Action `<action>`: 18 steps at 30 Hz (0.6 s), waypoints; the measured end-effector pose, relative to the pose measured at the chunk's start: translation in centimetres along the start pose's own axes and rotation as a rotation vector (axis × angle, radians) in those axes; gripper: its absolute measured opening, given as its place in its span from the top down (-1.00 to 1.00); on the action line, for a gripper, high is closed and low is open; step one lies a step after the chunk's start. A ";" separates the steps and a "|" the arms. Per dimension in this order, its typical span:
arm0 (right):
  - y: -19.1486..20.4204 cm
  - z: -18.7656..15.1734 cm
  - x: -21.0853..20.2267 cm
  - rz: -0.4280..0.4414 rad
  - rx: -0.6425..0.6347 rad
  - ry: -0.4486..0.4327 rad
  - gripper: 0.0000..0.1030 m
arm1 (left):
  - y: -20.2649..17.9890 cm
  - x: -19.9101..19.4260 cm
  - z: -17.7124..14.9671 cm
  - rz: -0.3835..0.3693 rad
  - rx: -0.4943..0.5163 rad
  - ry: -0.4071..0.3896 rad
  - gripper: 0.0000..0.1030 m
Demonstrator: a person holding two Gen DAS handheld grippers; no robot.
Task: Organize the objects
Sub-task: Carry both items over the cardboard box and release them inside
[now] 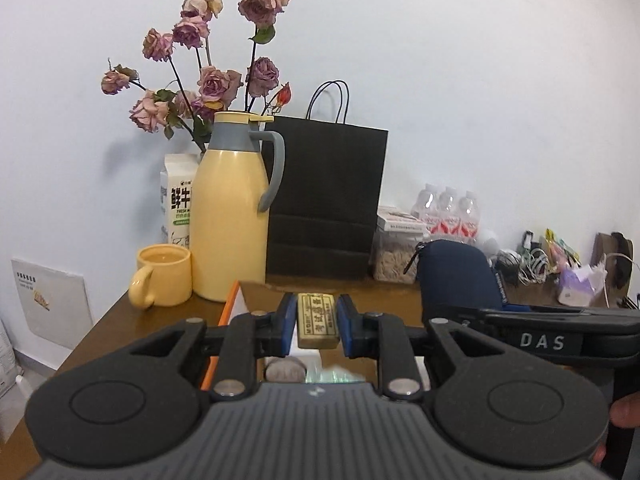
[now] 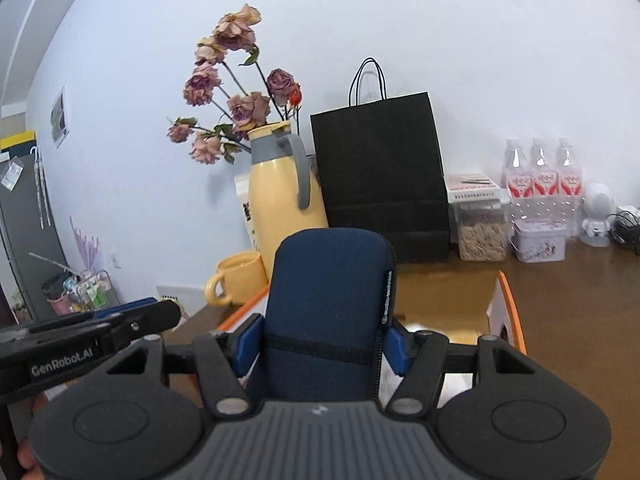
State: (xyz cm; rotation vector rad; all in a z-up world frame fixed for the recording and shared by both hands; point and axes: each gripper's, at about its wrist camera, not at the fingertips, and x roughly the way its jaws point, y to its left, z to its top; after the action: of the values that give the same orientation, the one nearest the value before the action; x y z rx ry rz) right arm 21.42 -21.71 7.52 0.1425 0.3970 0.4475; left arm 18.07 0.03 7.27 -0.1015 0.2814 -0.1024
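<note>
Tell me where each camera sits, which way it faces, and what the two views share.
Left wrist: on the left gripper, facing the back wall over the table; jaws shut on a small printed block; the right gripper crosses at right, with a fingertip at the edge.
Right wrist: on the right gripper, facing the same wall; jaws shut on a navy pouch; the left gripper enters at left.
Shared: yellow jug, yellow mug, dried roses, black bag, water bottles.

Left wrist view, I see: mug (image 1: pixel 164 276) lower left on desk (image 1: pixel 120 320), jug (image 1: pixel 232 212) just right of it, carton (image 1: pixel 178 200) behind, paper bag (image 1: pixel 326 200) centre, bottles (image 1: pixel 448 210) right, against wall.
</note>
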 end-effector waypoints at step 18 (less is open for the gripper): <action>-3.9 -0.6 14.9 -0.035 0.065 0.205 -0.16 | 3.1 13.8 -2.4 0.063 -0.070 0.204 0.56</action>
State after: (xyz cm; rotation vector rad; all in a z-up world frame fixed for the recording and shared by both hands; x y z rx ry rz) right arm 35.01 -18.52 0.98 0.1533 0.6144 0.4156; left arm 30.88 1.34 0.91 -0.1523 0.4921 -0.0400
